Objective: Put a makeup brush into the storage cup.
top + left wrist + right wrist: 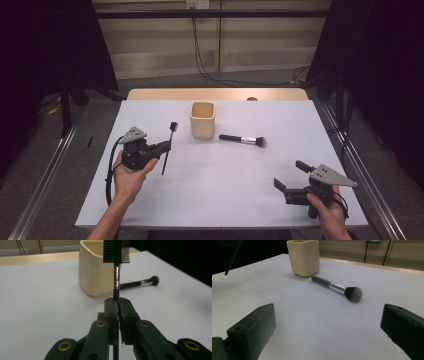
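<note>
My left gripper (pixel 167 145) (pixel 118 302) is shut on the thin black handle of a small comb-brush (pixel 173 126) (pixel 116 251). It holds the comb-brush off the white table, toothed head up and toward the cream cup (pixel 202 120) (pixel 93 272) (pixel 304 257). A black makeup brush (pixel 242 140) (pixel 138 283) (pixel 337 286) with a silver ferrule lies flat just right of the cup, bristles pointing right. My right gripper (pixel 290 174) (pixel 328 312) hovers low near the table's front right, open with nothing between its jaws, aimed at the makeup brush.
The white table top (pixel 215 180) ends in a wooden strip (pixel 215 94) at the far edge. Metal rails run along both sides on the floor, and cables hang at the back wall. In the right gripper view the held comb-brush's handle end (pixel 232 258) shows at the top left.
</note>
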A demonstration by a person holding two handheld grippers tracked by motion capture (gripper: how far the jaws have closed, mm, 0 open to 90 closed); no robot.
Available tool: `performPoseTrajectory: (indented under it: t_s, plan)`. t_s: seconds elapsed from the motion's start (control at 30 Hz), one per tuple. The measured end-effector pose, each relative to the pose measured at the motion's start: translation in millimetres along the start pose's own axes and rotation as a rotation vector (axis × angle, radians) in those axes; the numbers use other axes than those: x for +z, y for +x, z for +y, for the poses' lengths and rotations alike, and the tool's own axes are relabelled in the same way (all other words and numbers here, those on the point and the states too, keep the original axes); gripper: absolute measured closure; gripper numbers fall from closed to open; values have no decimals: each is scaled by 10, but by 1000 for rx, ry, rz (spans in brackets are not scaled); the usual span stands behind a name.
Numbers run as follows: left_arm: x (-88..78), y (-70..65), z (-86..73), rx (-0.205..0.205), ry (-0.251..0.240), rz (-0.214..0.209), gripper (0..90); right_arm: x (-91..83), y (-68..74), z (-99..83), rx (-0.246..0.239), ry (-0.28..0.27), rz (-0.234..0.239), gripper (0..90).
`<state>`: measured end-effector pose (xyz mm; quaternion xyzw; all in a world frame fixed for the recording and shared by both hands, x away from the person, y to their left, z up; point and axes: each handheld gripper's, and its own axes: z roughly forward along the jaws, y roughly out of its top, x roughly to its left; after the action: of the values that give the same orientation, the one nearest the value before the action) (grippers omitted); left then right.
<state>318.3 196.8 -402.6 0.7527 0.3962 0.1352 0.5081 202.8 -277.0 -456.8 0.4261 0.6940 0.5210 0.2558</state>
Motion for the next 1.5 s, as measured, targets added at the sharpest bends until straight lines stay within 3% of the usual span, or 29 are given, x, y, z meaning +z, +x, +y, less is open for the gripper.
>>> performPoseTrajectory:
  t_s: [0.03,0.17,0.33,0.57,0.83,1.13,1.4,1.5]
  plan:
    - [-6,-11,2,19,-6,13,858,0,0,0,0,0,0,0]
    - [-22,-26,8,38,-38,5,858,2,2,1,-2,0,1,0]
    - [-15,-31,62,55,-93,33,858,9,-2,-2,2,4,1,0]
    - [-10,-63,167,72,-150,19,858,2,-4,2,1,-10,0,0]
    - [20,-158,261,103,-165,-9,858,-1,3,2,10,-25,0,0]
    - [126,-251,391,94,-175,-39,858,-2,3,2,7,-27,-2,0]
    - [254,-299,530,114,-193,-47,858,-3,3,1,12,-31,-3,0]
    - [281,-298,582,102,-198,-58,857,-3,1,-1,11,-31,-2,0]
